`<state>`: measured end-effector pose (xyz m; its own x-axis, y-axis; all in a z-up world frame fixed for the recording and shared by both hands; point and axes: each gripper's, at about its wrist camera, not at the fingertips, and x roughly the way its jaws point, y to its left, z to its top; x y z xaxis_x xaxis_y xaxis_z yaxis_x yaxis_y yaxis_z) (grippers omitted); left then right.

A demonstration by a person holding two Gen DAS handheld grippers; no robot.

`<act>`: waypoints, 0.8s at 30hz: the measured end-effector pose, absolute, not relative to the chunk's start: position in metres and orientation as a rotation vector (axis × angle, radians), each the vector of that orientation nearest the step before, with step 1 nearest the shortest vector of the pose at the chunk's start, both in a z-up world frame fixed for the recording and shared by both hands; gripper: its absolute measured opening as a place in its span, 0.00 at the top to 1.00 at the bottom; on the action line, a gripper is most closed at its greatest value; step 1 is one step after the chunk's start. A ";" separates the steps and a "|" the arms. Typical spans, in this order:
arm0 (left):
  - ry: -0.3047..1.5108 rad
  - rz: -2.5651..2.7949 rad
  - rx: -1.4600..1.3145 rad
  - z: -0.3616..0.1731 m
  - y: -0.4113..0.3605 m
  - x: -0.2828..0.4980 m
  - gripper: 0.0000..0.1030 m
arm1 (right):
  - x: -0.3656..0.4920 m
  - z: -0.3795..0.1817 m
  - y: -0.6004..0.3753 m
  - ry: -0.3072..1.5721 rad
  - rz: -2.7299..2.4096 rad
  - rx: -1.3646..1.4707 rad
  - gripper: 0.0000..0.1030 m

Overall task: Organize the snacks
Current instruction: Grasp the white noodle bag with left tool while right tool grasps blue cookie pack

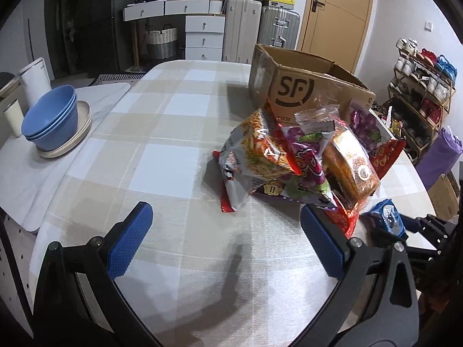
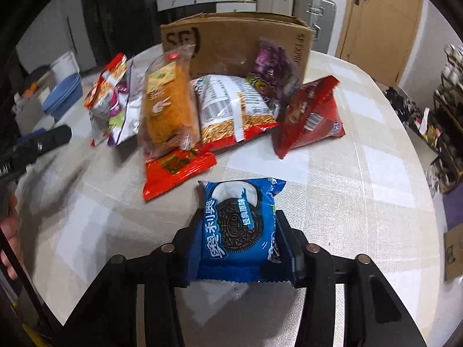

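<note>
Here, my right gripper [image 2: 235, 225] has its jaws drawn narrow, 1 pad on each side of a blue Oreo packet [image 2: 238, 225], which I hold just above the checked tablecloth [image 2: 347, 202]. The packet's sealed end hangs back toward my camera and its printed face looks up.

Just beyond it lies a small red-orange packet [image 2: 176, 170], touching the heap of snack bags [image 2: 214, 110]: an orange floss-cake bag [image 2: 169, 107] leaning upright, a noodle-snack bag [image 2: 234, 107] with its barcode showing, a purple bag [image 2: 272, 69] and a red bag [image 2: 311, 115] off to the right. Behind the heap stands an open cardboard SF box [image 2: 234, 46].

My left gripper [image 1: 225, 237] hangs over bare cloth with its 2 blue pads [image 1: 130, 240] spread wide, nothing between them. Stacked blue bowls [image 1: 52, 118] sit on a plate at the far left.
</note>
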<state>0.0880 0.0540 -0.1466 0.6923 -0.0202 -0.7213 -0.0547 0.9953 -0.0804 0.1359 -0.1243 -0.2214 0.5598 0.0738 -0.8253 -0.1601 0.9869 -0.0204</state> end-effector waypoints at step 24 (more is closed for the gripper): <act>0.961 -0.143 -0.425 -0.166 0.097 0.183 0.04 | 0.122 -0.217 -0.153 0.930 0.240 0.044 0.56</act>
<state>0.1830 0.0967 -0.1663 0.5709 -0.3034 -0.7629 -0.0682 0.9085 -0.4123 0.1218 -0.1530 -0.2169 0.5731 0.2236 -0.7884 -0.1860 0.9724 0.1406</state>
